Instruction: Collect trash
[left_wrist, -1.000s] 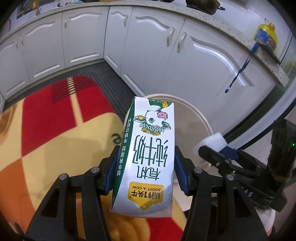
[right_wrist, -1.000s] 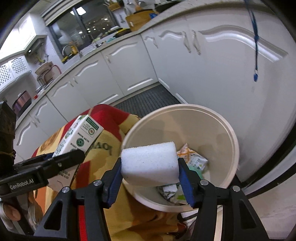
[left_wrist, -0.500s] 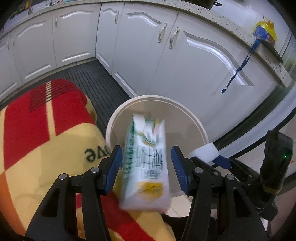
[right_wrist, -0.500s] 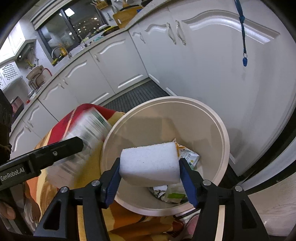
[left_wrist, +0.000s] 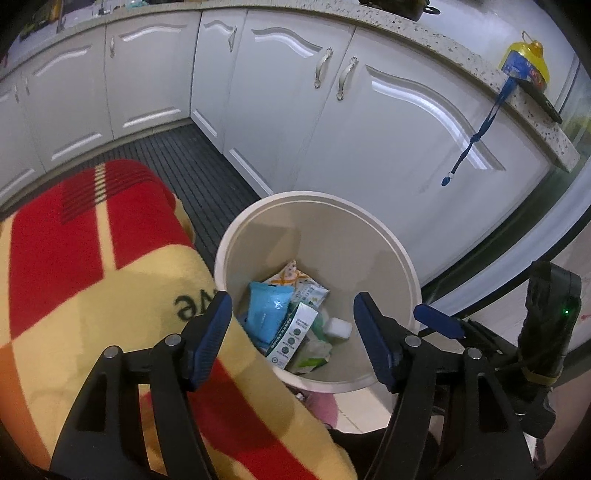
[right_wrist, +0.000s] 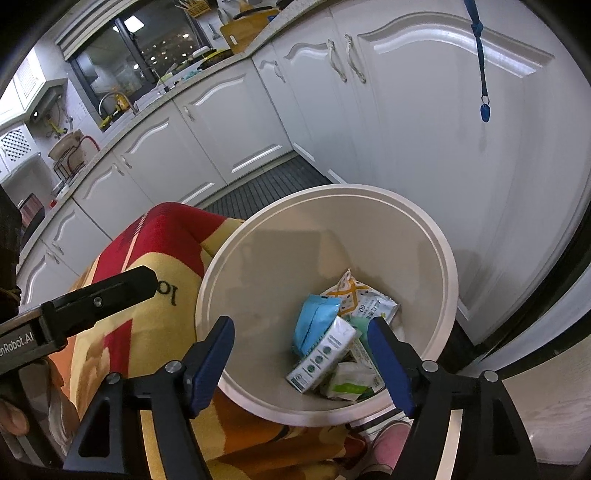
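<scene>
Both grippers' fingers, just spread and empty, hang over the bin (left_wrist: 402, 266) (carton (left_wrist: 293, 338) inside).

Black left claw (left_wrist: 291, 334), blue pads (left_wrist: 210, 328), silver screws, white lettering

The white sponge (left_wrist: 338, 328) in the bin (left_wrist: 258, 206) lies half-buried under wrappers (left_wrist: 312, 349).
</scene>
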